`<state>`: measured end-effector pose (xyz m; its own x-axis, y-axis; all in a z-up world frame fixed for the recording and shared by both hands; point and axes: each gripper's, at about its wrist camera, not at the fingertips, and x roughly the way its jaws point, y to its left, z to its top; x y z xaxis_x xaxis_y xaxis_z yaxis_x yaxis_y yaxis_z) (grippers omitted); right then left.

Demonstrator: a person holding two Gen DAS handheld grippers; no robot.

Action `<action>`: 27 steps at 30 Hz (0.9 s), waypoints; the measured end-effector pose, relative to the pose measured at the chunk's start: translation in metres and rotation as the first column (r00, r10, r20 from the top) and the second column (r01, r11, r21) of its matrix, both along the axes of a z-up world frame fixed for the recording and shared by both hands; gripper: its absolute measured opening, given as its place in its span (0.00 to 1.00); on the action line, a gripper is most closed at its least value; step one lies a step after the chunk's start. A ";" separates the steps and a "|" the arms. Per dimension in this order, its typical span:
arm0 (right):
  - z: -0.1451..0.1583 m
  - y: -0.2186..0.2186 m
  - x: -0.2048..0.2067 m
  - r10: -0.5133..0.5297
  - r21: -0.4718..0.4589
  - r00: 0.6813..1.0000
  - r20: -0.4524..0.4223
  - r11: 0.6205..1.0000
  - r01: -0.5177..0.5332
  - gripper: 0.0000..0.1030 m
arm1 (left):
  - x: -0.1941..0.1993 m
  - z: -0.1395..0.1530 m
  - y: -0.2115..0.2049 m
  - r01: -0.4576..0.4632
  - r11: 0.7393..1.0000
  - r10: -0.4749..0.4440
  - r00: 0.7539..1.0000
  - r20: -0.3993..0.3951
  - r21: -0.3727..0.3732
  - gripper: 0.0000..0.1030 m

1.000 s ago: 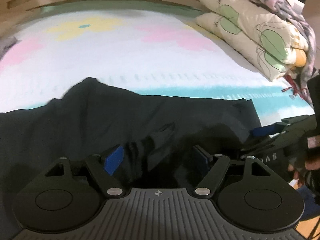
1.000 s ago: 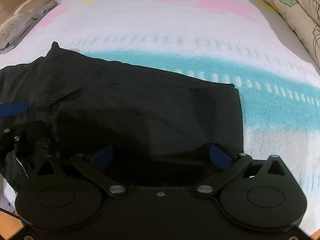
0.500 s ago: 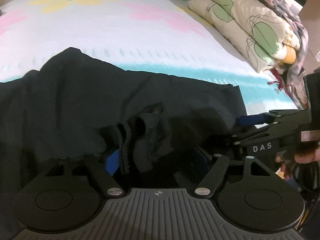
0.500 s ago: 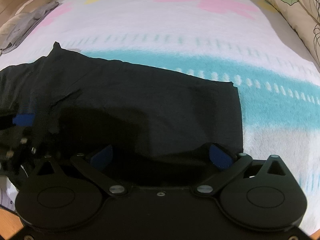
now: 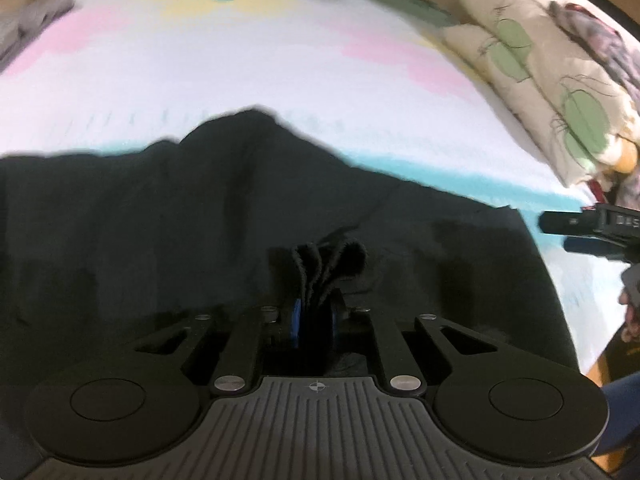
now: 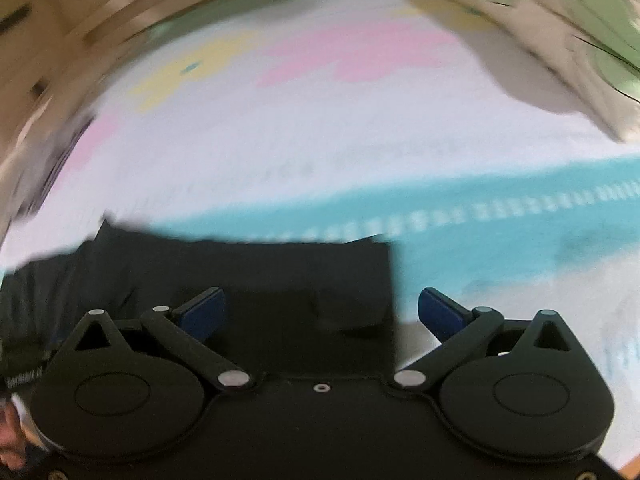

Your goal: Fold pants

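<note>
Black pants lie spread across the near part of the bed. My left gripper points down at them; its jaws are closing, and the blue pads pinch a bunched fold of black fabric that sticks up between them. My right gripper is open, its blue pads wide apart, and it hovers over the right end of the pants, whose straight edge lies between the fingers. The left wrist view shows the right gripper off the pants' right edge. The right wrist view is motion-blurred.
The bed sheet is white with pink, yellow and turquoise patches. Leaf-print pillows and a crumpled cloth are stacked at the right. A grey garment lies far left. A person's hand shows at the right edge.
The left jaws went from wide apart to pinched on a gathered fold of the pants. The right gripper, still open, lifted and rolled, so its view tilted and blurred.
</note>
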<state>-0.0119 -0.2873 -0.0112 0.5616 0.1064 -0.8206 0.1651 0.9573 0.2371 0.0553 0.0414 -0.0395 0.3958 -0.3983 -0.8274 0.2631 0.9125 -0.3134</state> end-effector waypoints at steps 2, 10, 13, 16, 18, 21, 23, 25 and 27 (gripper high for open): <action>-0.004 -0.013 0.003 -0.058 0.015 0.998 -0.039 0.998 0.059 1.00 | 0.004 -0.005 0.000 -0.003 1.000 0.003 1.000 -0.016 -0.012 0.16; -0.037 -0.017 0.001 -0.022 0.123 0.985 -0.170 0.991 0.044 0.99 | 0.002 -0.004 -0.013 0.020 1.000 -0.020 1.000 0.011 0.021 0.17; -0.039 -0.009 0.003 0.009 0.078 0.984 -0.180 0.997 0.005 0.96 | 0.002 -0.006 -0.011 0.018 1.000 -0.019 1.000 0.009 0.012 0.17; -0.038 -0.005 0.004 0.018 0.038 0.983 -0.181 0.999 -0.011 0.79 | 0.004 -0.007 -0.009 0.013 1.000 -0.013 1.000 0.002 0.001 0.17; -0.036 -0.005 0.004 0.016 0.018 0.986 -0.166 1.000 -0.013 0.58 | 0.004 -0.007 -0.009 0.012 1.000 -0.012 1.000 0.001 0.003 0.17; -0.037 -0.010 0.000 0.011 0.092 0.990 -0.142 0.996 0.002 0.28 | 0.004 -0.007 -0.010 0.020 1.000 -0.020 1.000 0.010 0.015 0.17; -0.038 -0.013 -0.002 0.017 0.141 0.991 -0.135 0.990 0.003 0.21 | 0.003 -0.007 -0.011 0.022 1.000 -0.023 1.000 0.014 0.020 0.17; -0.035 -0.011 -0.004 0.034 0.149 0.993 -0.111 0.989 -0.017 0.14 | 0.002 -0.006 -0.012 0.021 1.000 -0.021 1.000 0.016 0.023 0.17; -0.033 -0.010 -0.001 0.041 0.156 0.995 -0.089 0.987 -0.027 0.15 | 0.002 -0.006 -0.012 0.021 1.000 -0.021 1.000 0.016 0.021 0.17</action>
